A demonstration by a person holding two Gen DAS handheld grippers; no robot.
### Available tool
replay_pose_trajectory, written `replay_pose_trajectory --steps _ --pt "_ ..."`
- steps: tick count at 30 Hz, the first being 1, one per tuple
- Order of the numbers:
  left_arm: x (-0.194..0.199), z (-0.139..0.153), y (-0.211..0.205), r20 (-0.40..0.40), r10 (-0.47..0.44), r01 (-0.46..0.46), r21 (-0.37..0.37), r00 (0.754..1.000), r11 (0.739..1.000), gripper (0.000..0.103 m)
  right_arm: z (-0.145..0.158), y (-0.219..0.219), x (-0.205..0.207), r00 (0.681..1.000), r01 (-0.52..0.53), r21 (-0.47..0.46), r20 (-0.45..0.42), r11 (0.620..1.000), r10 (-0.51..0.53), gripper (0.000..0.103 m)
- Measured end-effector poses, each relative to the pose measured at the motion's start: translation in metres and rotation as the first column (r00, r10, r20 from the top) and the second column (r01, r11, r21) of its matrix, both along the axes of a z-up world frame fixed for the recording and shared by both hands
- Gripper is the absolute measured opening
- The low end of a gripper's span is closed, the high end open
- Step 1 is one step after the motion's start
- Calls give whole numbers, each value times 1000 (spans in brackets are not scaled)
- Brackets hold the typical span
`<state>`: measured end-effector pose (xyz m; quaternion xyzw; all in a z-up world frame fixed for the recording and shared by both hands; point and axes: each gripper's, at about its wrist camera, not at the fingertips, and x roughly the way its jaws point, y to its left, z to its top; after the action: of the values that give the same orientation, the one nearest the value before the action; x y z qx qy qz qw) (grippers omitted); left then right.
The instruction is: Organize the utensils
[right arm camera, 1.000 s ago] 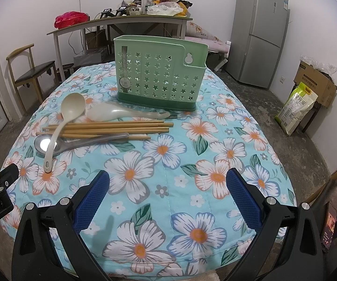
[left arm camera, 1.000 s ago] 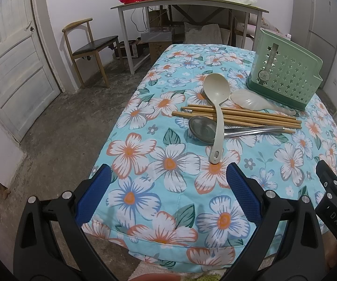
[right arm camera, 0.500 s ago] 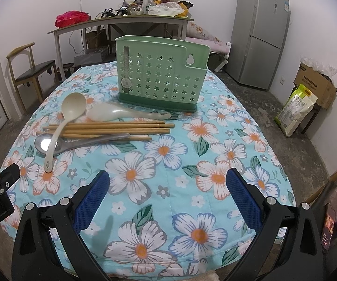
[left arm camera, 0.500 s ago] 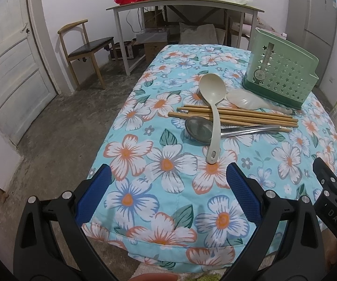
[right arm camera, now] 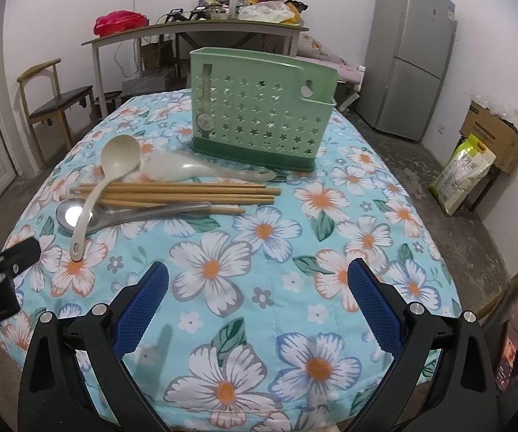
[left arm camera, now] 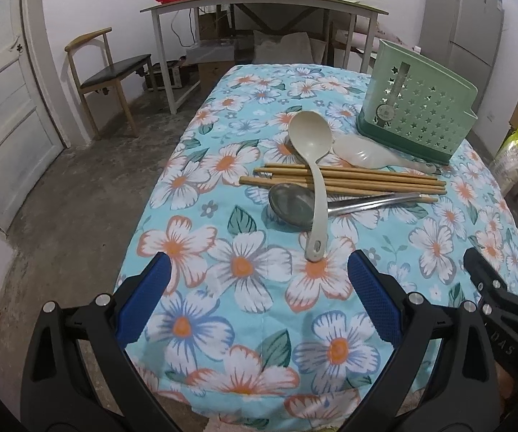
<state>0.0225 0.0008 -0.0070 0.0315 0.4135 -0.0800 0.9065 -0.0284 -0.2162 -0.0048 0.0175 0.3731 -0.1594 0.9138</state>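
Note:
A green perforated utensil holder [right arm camera: 262, 111] stands upright at the far side of the flowered table [right arm camera: 259, 270]; it also shows in the left wrist view [left arm camera: 417, 108]. In front of it lie a beige ladle [left arm camera: 312, 165], a white rice paddle [left arm camera: 366, 154], several wooden chopsticks [left arm camera: 352, 180] and a metal spoon [left arm camera: 294, 203]. The ladle lies across the chopsticks and the spoon. My left gripper [left arm camera: 259, 291] is open and empty above the table's near edge, short of the ladle's handle. My right gripper [right arm camera: 259, 298] is open and empty, short of the pile.
A wooden chair [left arm camera: 111, 68] and a cluttered desk [left arm camera: 259, 3] stand behind the table. A grey fridge [right arm camera: 410, 57] stands at the right. A cardboard box [right arm camera: 492, 133] and a bag [right arm camera: 464, 172] sit on the floor at the right. A white door [left arm camera: 3, 108] is on the left.
Both grippers have moved slightly forward and up over the table. The utensils and holder have not moved. Both grippers stay open.

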Motion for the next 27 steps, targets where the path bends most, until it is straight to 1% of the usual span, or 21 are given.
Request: replay_pose_trajectory --steps 2,8,11,15,17,20,22,25,26,27 --pt "6 1 1 2 -14 14 -18 1000 1000 95 -3 2 4 1000 -20 4 -7 1000 20 97" --pt "28 8 5 26 -66 69 -120 997 990 95 -14 0 19 996 -78 43 -39 996 79 97" --pt "38 12 6 46 -86 93 -175 995 980 95 -22 -1 29 993 -102 58 -56 993 105 97" --pt "59 11 6 27 -94 98 -249 995 963 95 -36 -1 40 985 -145 87 -85 986 152 97" --pt "72 12 4 28 -118 121 -276 993 954 95 -43 0 44 977 -177 106 -103 979 187 97" --pt "95 18 -1 48 -138 146 -251 989 957 95 -51 2 46 967 -218 120 -106 969 231 97" --pt "113 22 -8 74 -179 190 -213 981 958 95 -54 2 46 964 -237 118 -94 964 248 97" --pt "138 24 -20 66 -250 258 -167 966 952 94 -58 -1 46 962 -249 142 -76 958 261 97" --pt "146 23 -24 58 -284 289 -150 957 945 91 -58 -3 46 962 -250 153 -71 956 263 97" --pt "154 22 -29 47 -313 316 -134 949 939 82 -58 -4 46 962 -252 160 -66 954 265 97"
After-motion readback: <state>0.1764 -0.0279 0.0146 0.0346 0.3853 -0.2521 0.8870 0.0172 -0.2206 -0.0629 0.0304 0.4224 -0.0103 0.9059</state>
